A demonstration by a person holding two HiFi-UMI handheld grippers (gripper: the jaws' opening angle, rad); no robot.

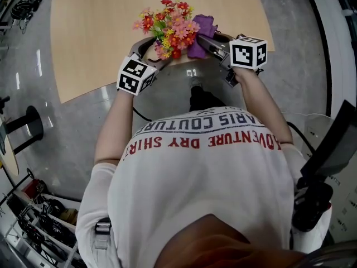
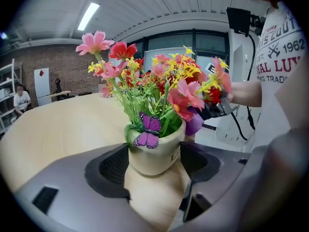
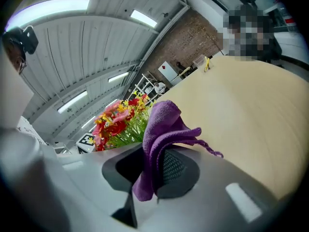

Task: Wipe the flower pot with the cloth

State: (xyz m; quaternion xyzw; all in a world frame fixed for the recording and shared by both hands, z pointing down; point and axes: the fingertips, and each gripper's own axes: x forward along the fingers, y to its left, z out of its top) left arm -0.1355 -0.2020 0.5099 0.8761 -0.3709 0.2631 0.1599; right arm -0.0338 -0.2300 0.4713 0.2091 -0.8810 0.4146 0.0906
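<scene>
A cream flower pot (image 2: 157,156) with a purple butterfly and a bunch of red, pink and yellow flowers (image 1: 170,29) stands near the table's front edge. My left gripper (image 2: 154,164) is shut on the pot, one pad against each side. In the head view the flowers hide the pot, and the left gripper (image 1: 158,53) reaches in from the left. My right gripper (image 3: 152,170) is shut on a purple cloth (image 3: 161,124), which bunches up above the jaws. The cloth (image 1: 203,28) is held just right of the flowers, close to them. The flowers (image 3: 118,122) show to the left of the right gripper.
The pale wooden table (image 1: 100,32) stretches away behind the pot. Grey floor lies around it, with a black stand (image 1: 32,124) at the left and dark equipment (image 1: 323,172) at the right. A person (image 2: 20,100) sits far back in the room.
</scene>
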